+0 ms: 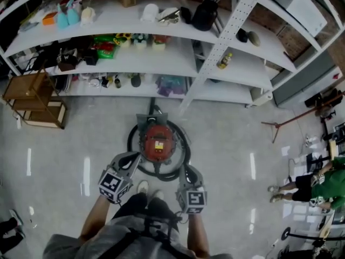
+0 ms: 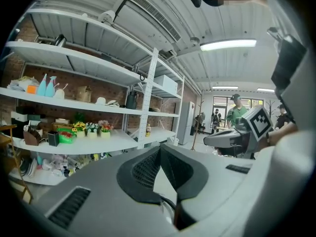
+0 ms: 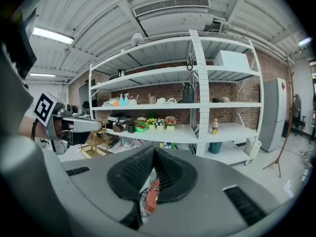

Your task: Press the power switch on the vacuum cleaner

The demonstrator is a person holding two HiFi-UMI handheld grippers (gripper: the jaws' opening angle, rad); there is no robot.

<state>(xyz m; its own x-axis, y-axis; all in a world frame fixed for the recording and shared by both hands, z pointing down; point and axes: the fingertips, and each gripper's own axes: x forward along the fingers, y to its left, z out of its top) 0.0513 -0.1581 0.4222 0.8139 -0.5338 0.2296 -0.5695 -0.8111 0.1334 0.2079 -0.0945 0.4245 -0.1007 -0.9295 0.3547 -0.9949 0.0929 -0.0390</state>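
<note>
left gripper and right gripper both have fingers pinched together on nothing, red vacuum cleaner sits just ahead of the fingertips.

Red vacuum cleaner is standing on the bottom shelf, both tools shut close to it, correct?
No. The vacuum cleaner stands on the floor in front of the shelves, not on the bottom shelf; the head view shows this. The left tool and right tool are shut close to it.

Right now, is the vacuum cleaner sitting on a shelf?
No, the red vacuum cleaner stands on the floor in front of the shelving, ringed by its black hose.
</note>
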